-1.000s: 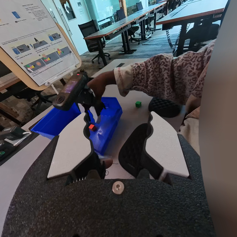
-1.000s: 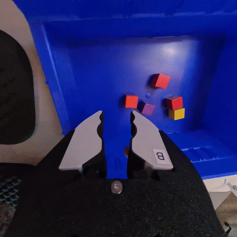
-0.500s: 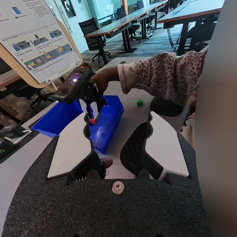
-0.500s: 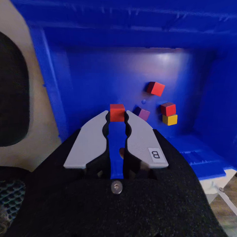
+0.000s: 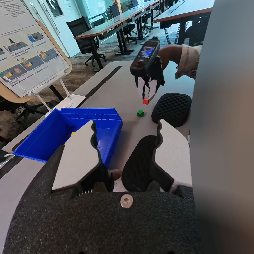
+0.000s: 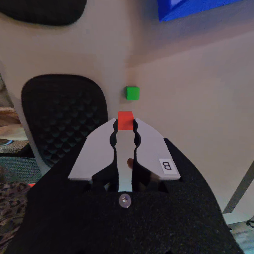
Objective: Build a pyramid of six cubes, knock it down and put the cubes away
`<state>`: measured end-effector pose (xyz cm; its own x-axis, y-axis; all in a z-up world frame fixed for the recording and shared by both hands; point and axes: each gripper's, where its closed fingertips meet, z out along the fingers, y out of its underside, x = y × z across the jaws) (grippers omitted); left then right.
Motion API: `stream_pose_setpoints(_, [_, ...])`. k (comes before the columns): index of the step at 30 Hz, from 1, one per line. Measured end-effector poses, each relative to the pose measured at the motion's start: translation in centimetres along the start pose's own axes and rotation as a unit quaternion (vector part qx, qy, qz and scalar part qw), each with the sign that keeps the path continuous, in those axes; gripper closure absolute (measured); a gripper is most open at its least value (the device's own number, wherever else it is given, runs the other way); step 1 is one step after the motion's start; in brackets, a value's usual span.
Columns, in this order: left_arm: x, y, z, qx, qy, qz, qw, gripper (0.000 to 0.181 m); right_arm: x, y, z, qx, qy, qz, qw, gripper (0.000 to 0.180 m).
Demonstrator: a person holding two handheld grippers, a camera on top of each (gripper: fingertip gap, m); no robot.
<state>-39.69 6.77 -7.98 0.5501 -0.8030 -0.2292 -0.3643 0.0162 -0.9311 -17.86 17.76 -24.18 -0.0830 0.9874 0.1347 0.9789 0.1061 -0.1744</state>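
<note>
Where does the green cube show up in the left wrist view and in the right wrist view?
Left wrist view: green cube sits on the table right of centre, just below the red cube.
Right wrist view: green cube lies centre, above the red cube.
Shared landmark: the black dimpled pad beside it.

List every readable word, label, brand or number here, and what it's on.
I don't copy out writing, so this lists only where it stands.
Board: printed headings and captions beside pictures, partly blurred.
Sticker on a finger of the right gripper: one large character.
Black pad: small faint mark near its edge.
Red cube, green cube, bin: none.
</note>
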Motion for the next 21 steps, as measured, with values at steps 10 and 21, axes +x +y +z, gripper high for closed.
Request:
stream_pose_setpoints(10, [-0.1,0.9,1.8,-0.026,0.013,-0.012,1.000,0.097,0.6,0.9,3.9,0.004,-0.020,0.015,1.000,0.159])
stream_pose_setpoints(21, [-0.1,0.9,1.4,-0.025,0.010,-0.006,1.000,0.097,1.1,0.2,5.1,-0.005,-0.035,0.012,0.999,0.159])
